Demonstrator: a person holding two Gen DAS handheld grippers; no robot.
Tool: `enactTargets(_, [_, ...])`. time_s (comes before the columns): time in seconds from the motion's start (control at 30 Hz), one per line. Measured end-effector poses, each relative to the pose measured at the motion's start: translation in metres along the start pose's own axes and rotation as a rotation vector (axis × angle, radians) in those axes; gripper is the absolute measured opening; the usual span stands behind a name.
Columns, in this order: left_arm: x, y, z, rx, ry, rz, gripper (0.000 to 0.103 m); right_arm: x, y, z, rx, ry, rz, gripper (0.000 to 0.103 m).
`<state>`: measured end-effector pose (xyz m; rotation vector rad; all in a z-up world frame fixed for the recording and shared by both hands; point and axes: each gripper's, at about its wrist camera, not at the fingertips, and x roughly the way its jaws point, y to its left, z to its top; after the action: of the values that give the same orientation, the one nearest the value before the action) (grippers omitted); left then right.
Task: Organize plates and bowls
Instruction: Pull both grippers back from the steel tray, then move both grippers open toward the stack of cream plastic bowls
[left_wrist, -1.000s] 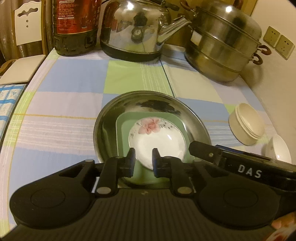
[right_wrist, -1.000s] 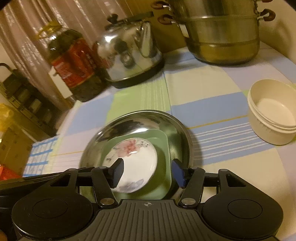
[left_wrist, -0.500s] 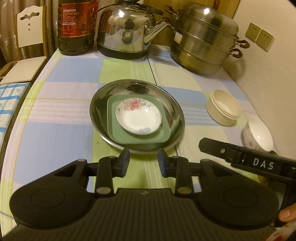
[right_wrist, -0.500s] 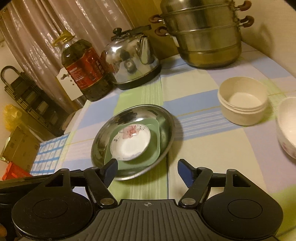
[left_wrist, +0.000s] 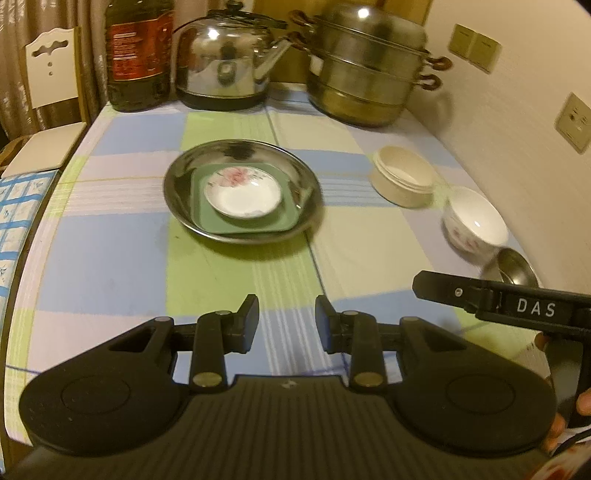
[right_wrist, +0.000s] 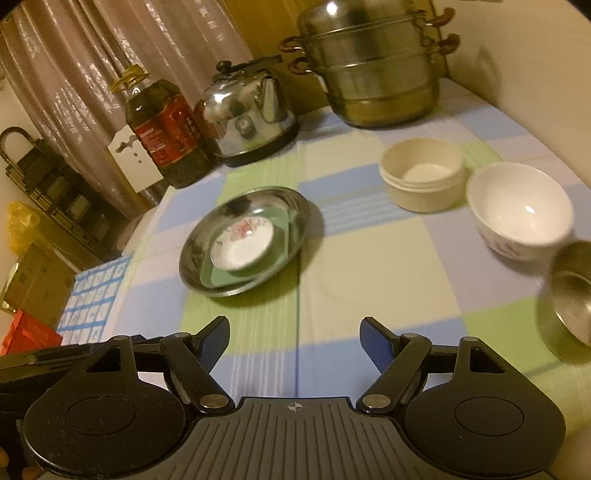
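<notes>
A steel plate (left_wrist: 177, 184) in the middle of the table holds a green square plate (left_wrist: 288, 221), and a small white floral dish (left_wrist: 243, 194) lies on top; the stack also shows in the right wrist view (right_wrist: 207, 243). To the right stand a cream bowl (left_wrist: 402, 177) (right_wrist: 421, 173), a white floral bowl (left_wrist: 476, 221) (right_wrist: 517, 210) and a small steel bowl (left_wrist: 511, 266) (right_wrist: 569, 299). My left gripper (left_wrist: 286, 321) is open and empty, near the table's front edge. My right gripper (right_wrist: 295, 341) is wide open and empty, also back from the stack.
At the back stand an oil bottle (left_wrist: 138, 55), a steel kettle (left_wrist: 225, 62) and a stacked steamer pot (left_wrist: 369, 66). A wall with sockets (left_wrist: 572, 122) runs along the right. A white chair (left_wrist: 48, 74) and the table's left edge are at the left.
Both grippers have pulled back from the plate stack toward the table's front. The left gripper's jaws have opened wider. The floral bowl and steel bowl have come into view.
</notes>
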<state>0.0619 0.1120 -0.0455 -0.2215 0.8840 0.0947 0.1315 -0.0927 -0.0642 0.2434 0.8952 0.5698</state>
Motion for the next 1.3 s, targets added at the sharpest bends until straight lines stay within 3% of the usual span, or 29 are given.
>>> enactTargets(0.73, [-0.03, -0.09, -0.055, 0.137, 0.017, -0.1, 0.029, -0.097, -0.058, -0.07, 0.037, 0.003, -0.17, 0.077])
enactTargets(1.3, [-0.018, -0.106, -0.057, 0.198, 0.061, -0.129, 0.029, -0.106, -0.074, -0.084, 0.1, 0.028, -0.212, 0.077])
